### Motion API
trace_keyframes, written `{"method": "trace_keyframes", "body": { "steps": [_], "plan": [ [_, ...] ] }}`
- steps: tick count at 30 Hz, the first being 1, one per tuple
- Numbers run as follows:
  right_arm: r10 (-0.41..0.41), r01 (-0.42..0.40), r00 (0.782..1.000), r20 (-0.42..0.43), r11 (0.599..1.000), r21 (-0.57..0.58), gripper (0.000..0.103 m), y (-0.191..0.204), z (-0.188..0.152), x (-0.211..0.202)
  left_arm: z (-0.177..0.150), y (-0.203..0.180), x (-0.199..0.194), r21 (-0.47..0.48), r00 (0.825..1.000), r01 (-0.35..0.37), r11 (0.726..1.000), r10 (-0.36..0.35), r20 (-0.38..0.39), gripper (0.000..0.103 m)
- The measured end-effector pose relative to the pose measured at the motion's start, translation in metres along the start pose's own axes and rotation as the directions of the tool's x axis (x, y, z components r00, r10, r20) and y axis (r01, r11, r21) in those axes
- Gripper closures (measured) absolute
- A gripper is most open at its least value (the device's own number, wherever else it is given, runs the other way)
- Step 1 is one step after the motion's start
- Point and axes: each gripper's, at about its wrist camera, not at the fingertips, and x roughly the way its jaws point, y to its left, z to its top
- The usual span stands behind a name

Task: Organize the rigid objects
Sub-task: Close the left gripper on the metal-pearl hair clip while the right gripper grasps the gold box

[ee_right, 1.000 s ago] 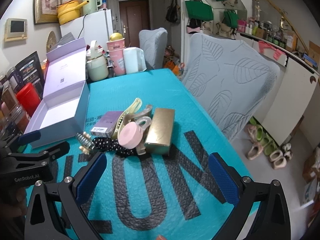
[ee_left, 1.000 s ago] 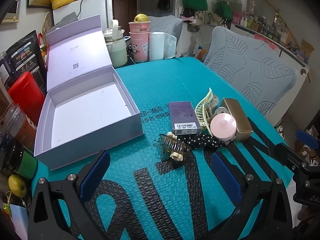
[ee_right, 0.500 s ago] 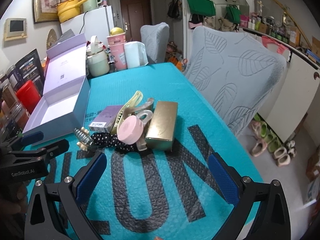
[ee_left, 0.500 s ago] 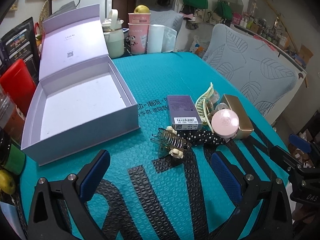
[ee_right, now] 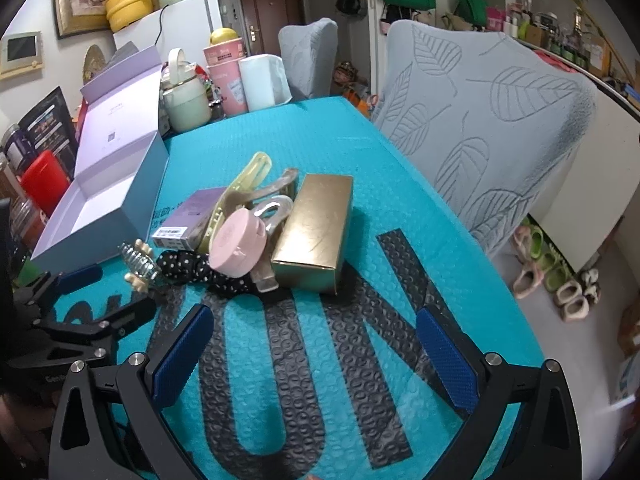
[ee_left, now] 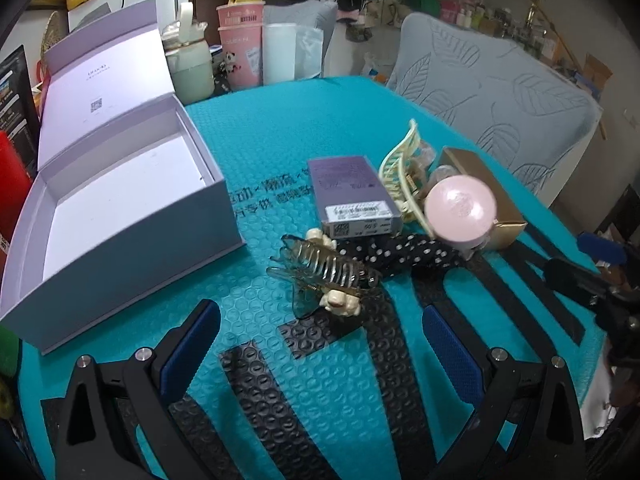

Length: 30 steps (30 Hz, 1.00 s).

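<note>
**Both grippers spread above the clutter**

Left gripper (ee_left: 320,344) and right gripper (ee_right: 310,342) hang with jaws apart, empty, over the teal mat (ee_right: 400,200). Nearest lies the clear claw clip (ee_left: 324,276); beyond it the purple box (ee_left: 352,196), pink compact (ee_right: 238,246) and gold box (ee_right: 316,228). The open lavender box (ee_left: 116,208) sits at the mat's left edge.

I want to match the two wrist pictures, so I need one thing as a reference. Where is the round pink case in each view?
Left wrist view: the round pink case is right of centre, leaning against the gold box, above the polka-dot band.
Right wrist view: the case is left of centre, tilted on its edge, with the gold box to its right.
Shared landmark: the open lavender box, at the left in both views.
</note>
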Motion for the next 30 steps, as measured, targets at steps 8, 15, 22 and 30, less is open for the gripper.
{"method": "trace_keyframes", "body": {
  "steps": [8,15,22,30],
  "plan": [
    [0.011,-0.01,1.0,-0.028,0.999,0.047,0.0,-0.015,0.005,0.019,0.003,-0.004,0.01,0.05,0.999,-0.037,0.998,0.036,0.026,0.003],
    [0.053,-0.053,0.999,-0.003,0.998,0.019,0.006,-0.007,0.014,0.021,0.006,-0.013,0.022,0.144,1.0,0.03,0.989,-0.03,0.003,0.02],
    [0.08,-0.08,0.997,0.017,0.997,-0.019,0.006,0.005,0.021,0.023,0.012,0.004,0.023,0.083,0.996,0.087,0.993,-0.088,0.002,0.041],
    [0.03,-0.03,1.0,-0.006,1.0,-0.006,0.006,-0.002,0.024,0.03,0.008,0.006,0.01,0.074,0.995,0.096,0.993,-0.098,0.018,0.041]
  ]
}}
